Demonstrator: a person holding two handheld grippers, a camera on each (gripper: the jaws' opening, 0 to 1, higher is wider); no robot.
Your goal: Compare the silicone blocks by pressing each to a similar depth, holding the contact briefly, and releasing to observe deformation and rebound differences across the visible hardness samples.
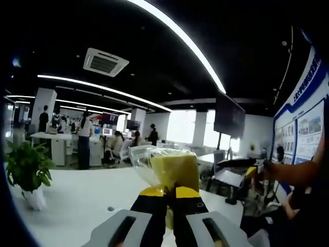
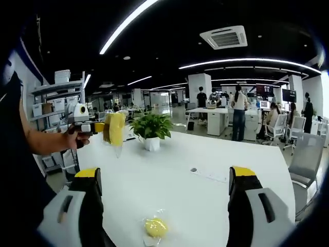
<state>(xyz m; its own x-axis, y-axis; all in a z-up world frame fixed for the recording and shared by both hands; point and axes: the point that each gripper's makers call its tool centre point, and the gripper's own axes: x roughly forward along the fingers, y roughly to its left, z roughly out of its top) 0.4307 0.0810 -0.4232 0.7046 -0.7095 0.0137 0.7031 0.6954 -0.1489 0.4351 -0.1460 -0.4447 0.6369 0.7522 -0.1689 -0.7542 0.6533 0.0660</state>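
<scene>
My left gripper (image 1: 169, 192) is shut on a yellow silicone block (image 1: 175, 169) wrapped in a clear plastic bag, held up above the white table (image 1: 77, 200). In the right gripper view that same left gripper (image 2: 98, 127) shows at the left, in a person's hand, with the bagged yellow block (image 2: 115, 128) hanging from its jaws. My right gripper (image 2: 164, 177) stands wide open above the table, nothing between its fingers. Below it, a second yellow silicone block (image 2: 155, 227) in a clear bag lies on the white table (image 2: 205, 200) near the front edge.
A potted green plant (image 2: 150, 128) stands mid-table; it also shows at the left (image 1: 26, 172). A small round port (image 2: 193, 170) sits in the tabletop. Office chairs (image 2: 306, 154), desks and several people stand behind. Shelving (image 2: 54, 110) lines the left wall.
</scene>
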